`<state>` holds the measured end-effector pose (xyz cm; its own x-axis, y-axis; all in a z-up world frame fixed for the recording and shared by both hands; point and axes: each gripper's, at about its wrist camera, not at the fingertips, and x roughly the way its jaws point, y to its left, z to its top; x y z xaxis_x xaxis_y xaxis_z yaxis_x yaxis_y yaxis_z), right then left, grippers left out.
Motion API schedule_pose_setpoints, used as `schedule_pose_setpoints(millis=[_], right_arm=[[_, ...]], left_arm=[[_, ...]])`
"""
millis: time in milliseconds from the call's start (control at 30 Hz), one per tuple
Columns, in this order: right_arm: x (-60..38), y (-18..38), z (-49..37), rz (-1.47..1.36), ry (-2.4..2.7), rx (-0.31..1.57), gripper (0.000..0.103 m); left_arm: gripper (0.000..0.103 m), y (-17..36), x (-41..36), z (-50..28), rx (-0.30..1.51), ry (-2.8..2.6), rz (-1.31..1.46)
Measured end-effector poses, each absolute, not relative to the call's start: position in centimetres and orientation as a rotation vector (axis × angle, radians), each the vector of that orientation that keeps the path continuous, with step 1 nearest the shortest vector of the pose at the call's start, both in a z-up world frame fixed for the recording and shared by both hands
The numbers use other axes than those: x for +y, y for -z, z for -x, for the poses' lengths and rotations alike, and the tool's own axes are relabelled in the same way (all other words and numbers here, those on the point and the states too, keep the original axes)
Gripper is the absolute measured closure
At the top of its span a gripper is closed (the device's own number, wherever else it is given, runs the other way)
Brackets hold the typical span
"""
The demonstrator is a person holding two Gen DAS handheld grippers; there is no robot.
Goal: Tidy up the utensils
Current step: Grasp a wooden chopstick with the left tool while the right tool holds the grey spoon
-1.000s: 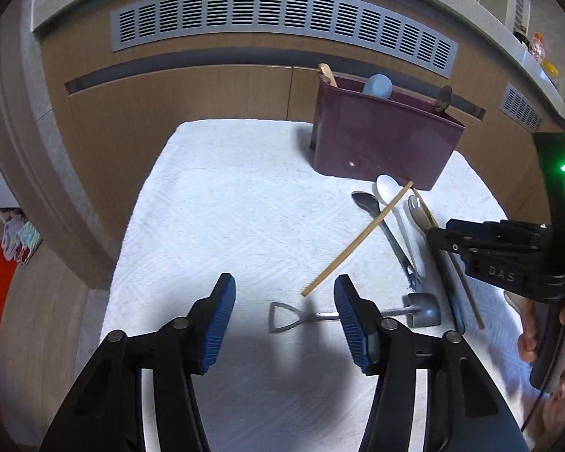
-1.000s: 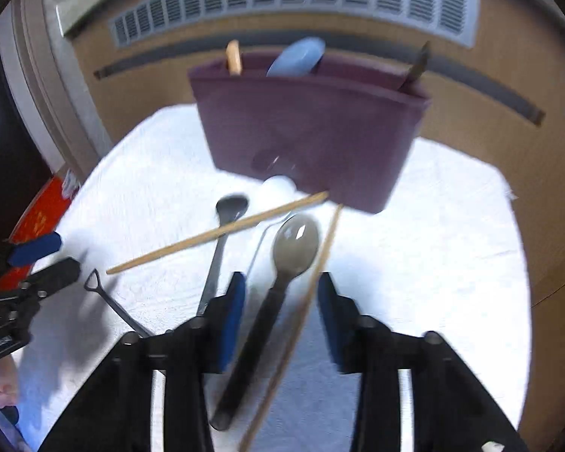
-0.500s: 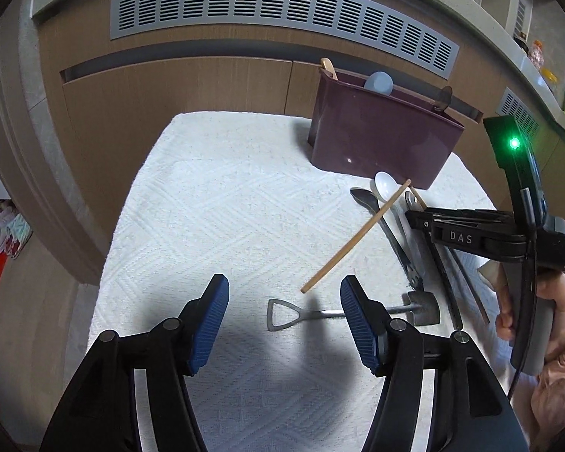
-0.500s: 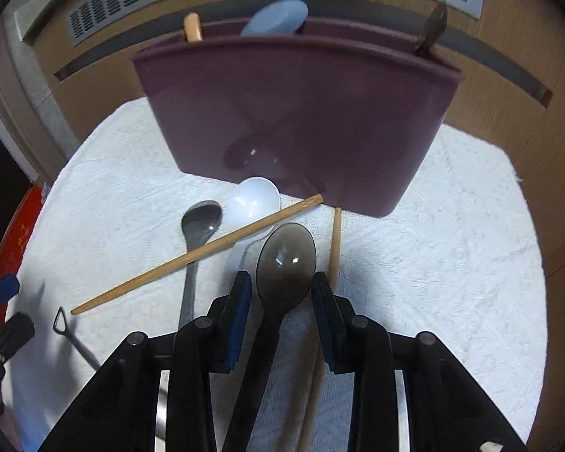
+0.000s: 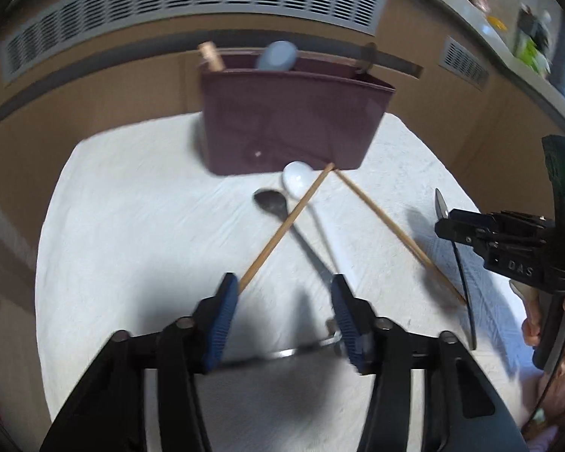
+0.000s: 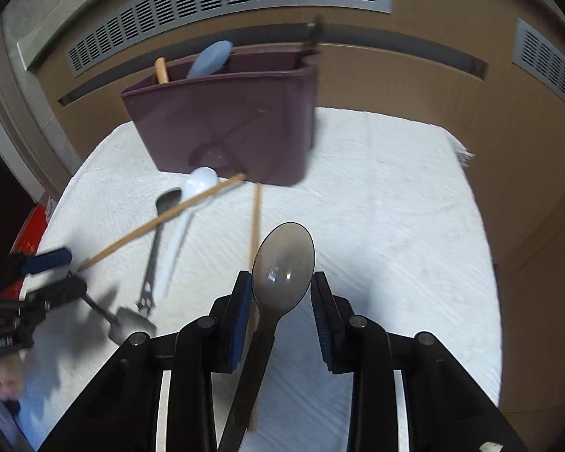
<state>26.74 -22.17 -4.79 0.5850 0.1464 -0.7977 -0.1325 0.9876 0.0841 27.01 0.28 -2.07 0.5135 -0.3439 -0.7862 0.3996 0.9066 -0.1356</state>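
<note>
A maroon utensil holder (image 5: 293,124) (image 6: 226,128) stands at the back of a white cloth (image 5: 132,218), with a wooden handle, a blue spoon and a dark utensil in it. My right gripper (image 6: 281,293) is shut on a smoky plastic spoon (image 6: 282,263) and holds it above the cloth; it also shows in the left wrist view (image 5: 454,248). My left gripper (image 5: 282,301) is open over the cloth. Two wooden chopsticks (image 5: 286,226) (image 5: 395,233), a dark metal spoon (image 5: 271,203), a white spoon (image 5: 297,180) and a small metal shovel-spoon (image 6: 128,320) lie before the holder.
Wooden cabinet fronts with grey vents (image 5: 192,0) rise behind the cloth. A red object (image 6: 34,226) lies on the floor at the left. The cloth's right edge (image 6: 467,158) is frayed. A person's hand (image 5: 546,324) holds the right gripper.
My right gripper has lifted the smoky spoon off the cloth and moved right. My left gripper has moved forward to the near end of the left chopstick.
</note>
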Motion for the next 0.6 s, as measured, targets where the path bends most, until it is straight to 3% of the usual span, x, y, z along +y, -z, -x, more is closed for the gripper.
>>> schedule_pose_setpoints(millis=[133, 300, 600], right_arm=[[-24.5, 5.4, -25.8, -0.065, -0.142, 0.920, 0.074], [-26.2, 6.0, -25.6, -0.122, -0.146, 0.893, 0.074], [-27.5, 6.6, -25.7, -0.181, -0.155, 0.891, 0.074]], left_arm=[[0.076, 2.3, -2.2, -29.2, 0.982, 0.494, -0.145], [0.076, 3.2, -3.2, -31.4, 1.035, 0.380, -0.252], [0.076, 4.6, -1.6, -29.7, 1.194, 0.391, -0.156]])
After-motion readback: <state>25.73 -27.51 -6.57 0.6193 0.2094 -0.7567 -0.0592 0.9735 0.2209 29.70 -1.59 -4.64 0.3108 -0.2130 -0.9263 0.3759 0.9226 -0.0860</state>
